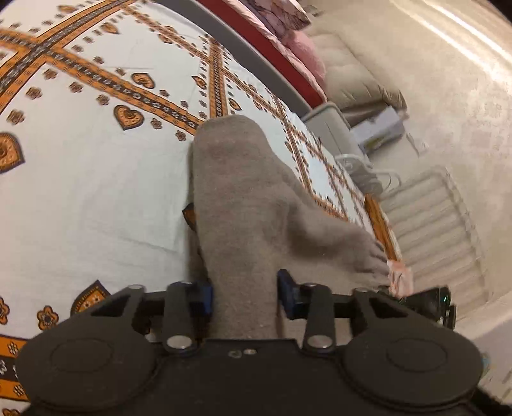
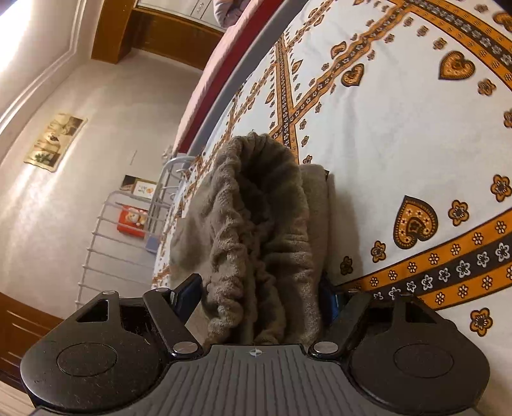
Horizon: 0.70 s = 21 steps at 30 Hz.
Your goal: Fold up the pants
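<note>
The grey-brown fleece pants [image 1: 236, 198] lie folded lengthwise on the bed's patterned sheet [image 1: 96, 179]. My left gripper [image 1: 244, 296] is shut on one end of them, cloth running out between its blue fingers [image 1: 204, 296]. In the right wrist view, my right gripper [image 2: 260, 297] is shut on the gathered elastic waistband [image 2: 256, 224], whose opening faces the camera. The pants sag between the two grips, partly off the sheet. The right gripper's far finger is mostly hidden by cloth.
The bed's grey edge [image 1: 243, 54] and a red quilt [image 1: 288, 60] run beyond the sheet. A white wire rack [image 2: 105, 236] and a box of items [image 2: 134, 220] stand on the carpet beside the bed. A wooden cabinet [image 2: 112, 28] stands by the wall.
</note>
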Each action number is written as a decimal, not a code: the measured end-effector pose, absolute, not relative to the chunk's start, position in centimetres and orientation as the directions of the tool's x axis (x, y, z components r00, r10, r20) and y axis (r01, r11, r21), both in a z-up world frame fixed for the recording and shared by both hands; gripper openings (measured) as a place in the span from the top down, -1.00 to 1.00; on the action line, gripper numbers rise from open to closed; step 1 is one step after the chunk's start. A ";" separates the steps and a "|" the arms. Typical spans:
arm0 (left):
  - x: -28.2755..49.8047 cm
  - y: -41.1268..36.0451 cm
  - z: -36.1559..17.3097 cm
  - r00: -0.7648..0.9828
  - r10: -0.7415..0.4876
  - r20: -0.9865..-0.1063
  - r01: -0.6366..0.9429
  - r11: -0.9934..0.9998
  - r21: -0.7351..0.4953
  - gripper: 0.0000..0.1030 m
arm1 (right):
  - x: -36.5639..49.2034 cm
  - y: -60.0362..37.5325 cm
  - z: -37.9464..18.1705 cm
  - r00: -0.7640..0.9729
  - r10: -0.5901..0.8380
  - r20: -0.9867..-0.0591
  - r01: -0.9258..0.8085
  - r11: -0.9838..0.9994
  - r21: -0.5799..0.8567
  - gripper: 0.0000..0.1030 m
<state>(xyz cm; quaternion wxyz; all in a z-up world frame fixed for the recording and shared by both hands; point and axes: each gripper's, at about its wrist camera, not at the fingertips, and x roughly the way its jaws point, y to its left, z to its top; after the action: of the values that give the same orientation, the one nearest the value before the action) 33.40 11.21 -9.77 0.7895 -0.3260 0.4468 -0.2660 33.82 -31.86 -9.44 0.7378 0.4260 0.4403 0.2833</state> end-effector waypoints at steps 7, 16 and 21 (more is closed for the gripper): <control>34.2 12.0 -8.1 0.523 -0.733 -0.436 0.152 0.584 -0.798 0.69 | 34.8 -31.0 -6.0 0.445 0.828 -0.341 -0.153 0.446 0.882 -0.10; 43.4 11.5 -8.2 0.628 -0.700 -0.339 0.165 0.546 -0.822 0.69 | 44.6 -30.4 -4.3 0.474 0.822 -0.316 -0.226 0.460 0.859 -0.10; 45.2 11.5 -12.7 0.626 -0.665 -0.408 0.133 0.606 -0.784 0.58 | 50.5 -31.2 -8.6 0.471 0.753 -0.459 -0.108 0.566 0.817 -0.21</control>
<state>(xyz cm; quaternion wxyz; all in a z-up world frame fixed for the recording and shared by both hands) 45.16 11.51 -12.73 0.8216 -0.3714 0.3581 -0.2426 50.47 -31.23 -8.57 0.7722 0.3730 0.4322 0.2790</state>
